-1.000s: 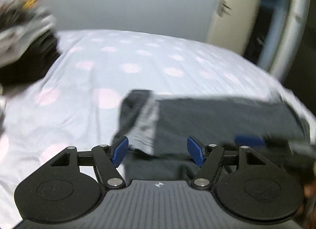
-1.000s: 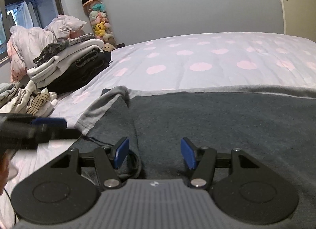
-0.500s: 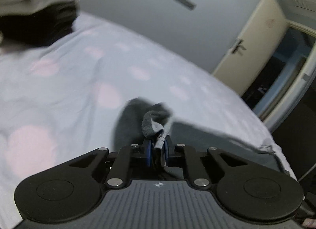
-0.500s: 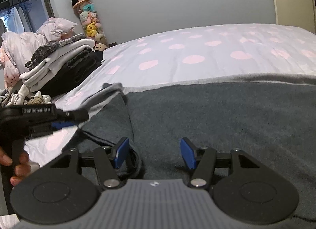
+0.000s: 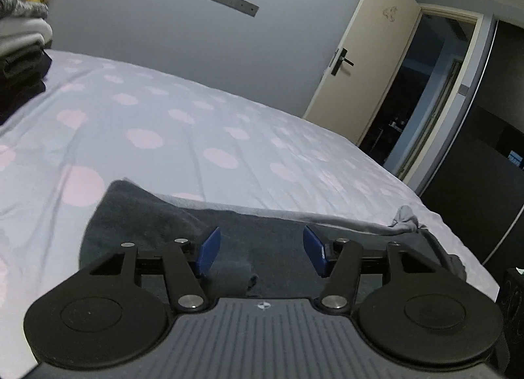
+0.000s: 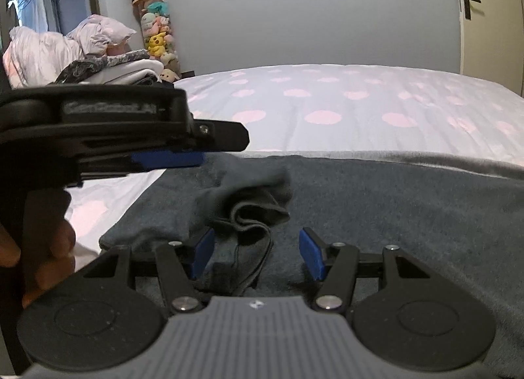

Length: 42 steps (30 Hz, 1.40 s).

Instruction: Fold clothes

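Half a second ago the sleeve [image 6: 258, 202] was pinched by the left tool [image 5: 260, 253]; now it is dropped on the dark shirt [image 6: 393, 215] on the bed [image 6: 344, 107]. Both tools are spread wide. Next, the folded edge should be pressed flat by the right tool [image 6: 255, 253].

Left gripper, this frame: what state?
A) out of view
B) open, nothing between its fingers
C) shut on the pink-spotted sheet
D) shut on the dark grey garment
B: the left gripper has its blue fingers spread wide with nothing between them, and the folded-over sleeve of the dark grey garment lies loose on the bed.
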Available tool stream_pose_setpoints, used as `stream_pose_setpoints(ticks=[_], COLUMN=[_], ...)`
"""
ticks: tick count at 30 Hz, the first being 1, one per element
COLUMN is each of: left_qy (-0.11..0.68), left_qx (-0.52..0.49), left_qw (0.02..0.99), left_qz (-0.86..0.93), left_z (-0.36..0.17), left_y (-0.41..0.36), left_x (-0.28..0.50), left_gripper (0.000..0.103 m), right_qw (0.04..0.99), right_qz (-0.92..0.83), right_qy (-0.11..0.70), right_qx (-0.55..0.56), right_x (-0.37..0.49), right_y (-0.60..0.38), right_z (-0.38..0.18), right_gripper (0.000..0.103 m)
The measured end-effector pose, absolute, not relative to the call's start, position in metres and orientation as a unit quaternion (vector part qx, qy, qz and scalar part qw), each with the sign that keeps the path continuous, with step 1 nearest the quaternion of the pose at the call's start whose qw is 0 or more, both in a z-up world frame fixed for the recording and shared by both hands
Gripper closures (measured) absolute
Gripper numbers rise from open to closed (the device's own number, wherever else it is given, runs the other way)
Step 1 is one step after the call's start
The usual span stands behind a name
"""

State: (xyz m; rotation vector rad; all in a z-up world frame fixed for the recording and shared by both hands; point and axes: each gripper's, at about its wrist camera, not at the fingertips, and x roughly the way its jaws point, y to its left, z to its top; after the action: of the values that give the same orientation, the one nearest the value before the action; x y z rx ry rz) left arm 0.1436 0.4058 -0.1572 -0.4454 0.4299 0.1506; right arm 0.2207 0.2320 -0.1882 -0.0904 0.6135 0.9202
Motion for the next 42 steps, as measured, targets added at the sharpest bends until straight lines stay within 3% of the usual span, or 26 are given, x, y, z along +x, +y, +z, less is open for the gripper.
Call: stream_pose_setpoints(ticks=[8,14,21,24,27,32,33,34,42], left_qy=[0.276,0.271,0.280,0.283,0.286,0.288,0.285,0.283,0.268], left_qx=[-0.195,-0.272,-0.244,-0.253,-0.256,-0.268,-0.273,-0.279,-0.299], left_qw=[0.921,0.900,0.907,0.905,0.903,0.898,0.897,0.896,0.893], left_qz=[0.192,0.206,0.201,0.192,0.190,0.195,0.196,0.198,0.206], left_z=[-0.156,-0.169,-0.174,-0.178,-0.181,-0.184,-0.184,-0.184,-0.179], left_y=[0.423,0.456,0.464,0.468,0.471,0.477,0.478,0.479,0.482], left_x=[0.120,0.102,0.104,0.105,0.105,0.101,0.100,0.100,0.093], left_gripper=[0.037,0.037,0.037,0.037,0.037,0.037,0.037,0.037,0.037], right_qw=[0.834,0.823,0.796,0.805,0.814,0.814,0.814,0.815,0.852], right_qz=[0.443,0.448,0.449,0.451,0.444,0.424,0.422,0.419,0.393], right_qy=[0.329,0.349,0.404,0.386,0.374,0.389,0.392,0.393,0.337], right_qx=[0.011,0.024,0.031,0.018,0.022,0.073,0.078,0.079,0.078], right_x=[0.238,0.251,0.264,0.260,0.263,0.279,0.280,0.280,0.267], right_y=[0.231,0.249,0.281,0.290,0.299,0.307,0.308,0.309,0.293], right_z=[-0.195,-0.197,-0.211,-0.210,-0.211,-0.211,-0.211,-0.210,-0.167], right_gripper=[0.042,0.042,0.040,0.040,0.056,0.059,0.068,0.086,0.092])
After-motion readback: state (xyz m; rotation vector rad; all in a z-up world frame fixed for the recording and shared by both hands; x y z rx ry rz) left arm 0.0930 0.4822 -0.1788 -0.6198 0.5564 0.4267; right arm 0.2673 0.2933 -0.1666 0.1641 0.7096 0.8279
